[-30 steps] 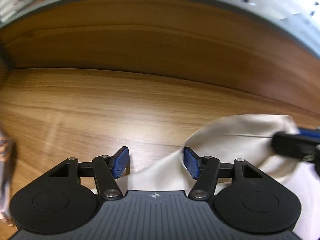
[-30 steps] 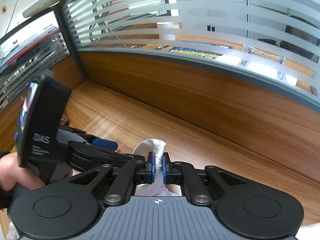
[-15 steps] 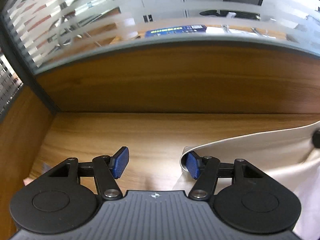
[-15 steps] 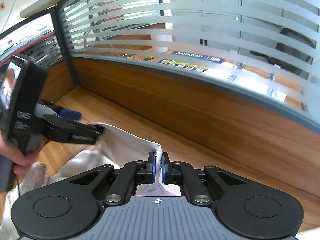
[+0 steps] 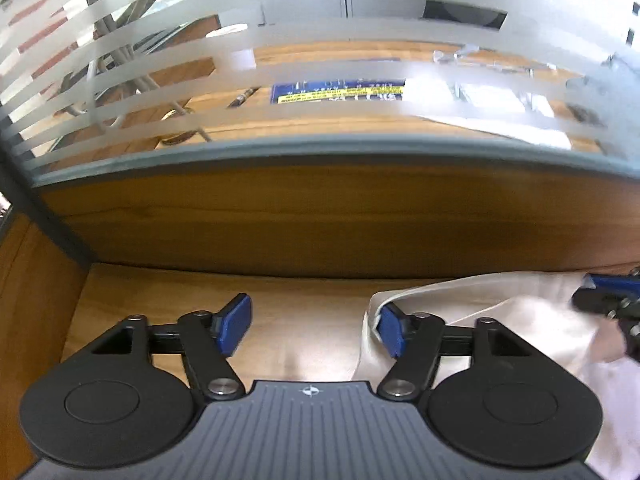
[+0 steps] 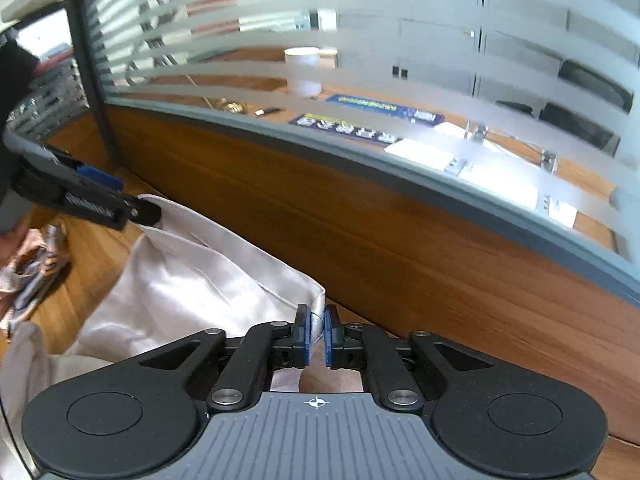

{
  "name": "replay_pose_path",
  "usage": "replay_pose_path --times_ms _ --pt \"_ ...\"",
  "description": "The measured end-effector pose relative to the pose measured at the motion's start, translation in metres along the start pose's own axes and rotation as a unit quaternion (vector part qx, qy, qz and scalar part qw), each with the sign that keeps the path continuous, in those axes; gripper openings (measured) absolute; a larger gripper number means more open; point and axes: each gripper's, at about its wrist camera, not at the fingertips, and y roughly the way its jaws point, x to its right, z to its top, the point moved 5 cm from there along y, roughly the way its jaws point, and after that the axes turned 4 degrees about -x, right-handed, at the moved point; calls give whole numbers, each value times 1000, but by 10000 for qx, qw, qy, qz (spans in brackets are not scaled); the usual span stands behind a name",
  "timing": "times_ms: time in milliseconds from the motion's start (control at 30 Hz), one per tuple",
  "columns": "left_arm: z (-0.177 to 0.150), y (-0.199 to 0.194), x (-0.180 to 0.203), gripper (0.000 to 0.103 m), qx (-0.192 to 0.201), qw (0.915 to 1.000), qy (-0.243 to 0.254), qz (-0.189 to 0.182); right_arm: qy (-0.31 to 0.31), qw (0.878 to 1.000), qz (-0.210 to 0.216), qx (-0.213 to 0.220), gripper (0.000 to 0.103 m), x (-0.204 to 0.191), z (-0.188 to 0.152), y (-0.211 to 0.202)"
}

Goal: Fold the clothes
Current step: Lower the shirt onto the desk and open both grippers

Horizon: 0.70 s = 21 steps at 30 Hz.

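Observation:
A white garment (image 6: pixel 192 280) hangs spread between my two grippers above the wooden desk (image 5: pixel 160 300). My left gripper (image 5: pixel 312 320) is open and its jaws are opening wider. Nothing lies between its pads; the garment's hem (image 5: pixel 500 320) is hooked over the outside of its right-hand finger. In the right wrist view the left gripper (image 6: pixel 124 194) sits at the far left with that hem on its finger. My right gripper (image 6: pixel 317 328) has the garment's other corner between its pads; the jaws are opening slightly, with cloth still filling the gap. In the left wrist view the right gripper (image 5: pixel 600 294) shows at the right edge.
A wooden partition panel (image 5: pixel 320 220) topped by striped frosted glass (image 5: pixel 320 60) walls the back of the desk, with a side panel (image 5: pixel 24 320) at the left. A crumpled pinkish patterned cloth (image 6: pixel 32 256) lies on the desk at left.
The left gripper has moved up and away from the right one, drawing the white garment out into a wide span. Both views tilted up toward the glass. The right pads have parted a little.

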Motion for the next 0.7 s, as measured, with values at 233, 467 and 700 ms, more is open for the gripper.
replay_pose_path --times_ms 233,467,700 --pt "16 -11 -16 93 14 9952 -501 -843 264 9996 92 -56 30 15 -5 -8" --pt "10 -29 -27 99 -95 9921 -914 -854 675 9972 40 -320 30 43 -38 -43" --pt "-8 -52 -31 99 -38 9917 -1040 -761 1083 9915 -492 -537 31 86 -88 -90"
